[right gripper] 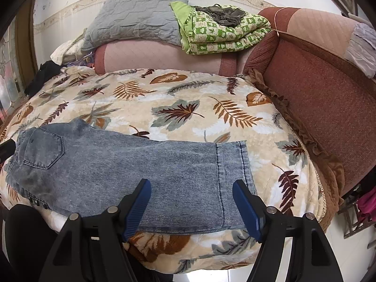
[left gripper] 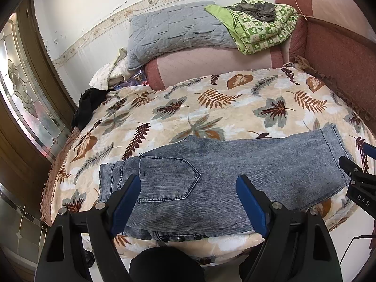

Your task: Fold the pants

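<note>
Both grippers tilt down over the bed's near edge, jaws spread wide, gripping nothing. The left gripper (left gripper: 188, 183) hovers over the jeans (left gripper: 235, 176) at the waist end, the right gripper (right gripper: 191, 188) near the hem, on the leaf blanket (right gripper: 164, 103).

The right gripper (right gripper: 191, 184) hovers with its jaws spread wide above the hem end of the pale denim pants (right gripper: 131, 176), which lie flat along the near edge of the leaf-patterned blanket (right gripper: 188, 98).
</note>
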A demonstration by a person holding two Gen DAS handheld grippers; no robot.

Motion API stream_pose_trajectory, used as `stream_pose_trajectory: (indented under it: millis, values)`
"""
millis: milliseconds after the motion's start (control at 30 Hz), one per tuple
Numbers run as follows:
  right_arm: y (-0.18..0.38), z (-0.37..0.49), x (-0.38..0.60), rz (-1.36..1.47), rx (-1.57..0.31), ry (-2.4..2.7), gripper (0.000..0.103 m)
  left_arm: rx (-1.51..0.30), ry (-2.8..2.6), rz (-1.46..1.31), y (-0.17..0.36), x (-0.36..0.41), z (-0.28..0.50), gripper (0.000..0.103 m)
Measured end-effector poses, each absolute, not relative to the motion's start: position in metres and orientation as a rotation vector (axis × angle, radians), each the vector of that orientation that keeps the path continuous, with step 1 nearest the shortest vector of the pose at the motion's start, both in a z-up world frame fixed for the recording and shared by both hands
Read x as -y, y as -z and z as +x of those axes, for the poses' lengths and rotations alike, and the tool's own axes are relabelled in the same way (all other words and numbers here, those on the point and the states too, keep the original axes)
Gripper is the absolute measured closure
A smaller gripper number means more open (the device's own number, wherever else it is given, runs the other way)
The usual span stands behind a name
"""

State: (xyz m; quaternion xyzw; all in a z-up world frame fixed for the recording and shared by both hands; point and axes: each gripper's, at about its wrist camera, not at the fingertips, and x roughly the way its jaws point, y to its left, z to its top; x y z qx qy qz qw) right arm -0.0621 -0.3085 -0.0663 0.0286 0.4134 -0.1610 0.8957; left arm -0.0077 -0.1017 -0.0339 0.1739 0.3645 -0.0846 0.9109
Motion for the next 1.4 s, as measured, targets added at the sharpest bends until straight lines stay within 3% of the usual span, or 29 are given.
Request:
stream_pose_trajectory:
  millis: [1400]
  values:
    - [0.0706, -0.0581, 0.3017, 0.041, -0.871, 0.326, 0.028, -0.755, 0.173, 0.346, 0.0351, 0.0966, -0.0034, 0.019]
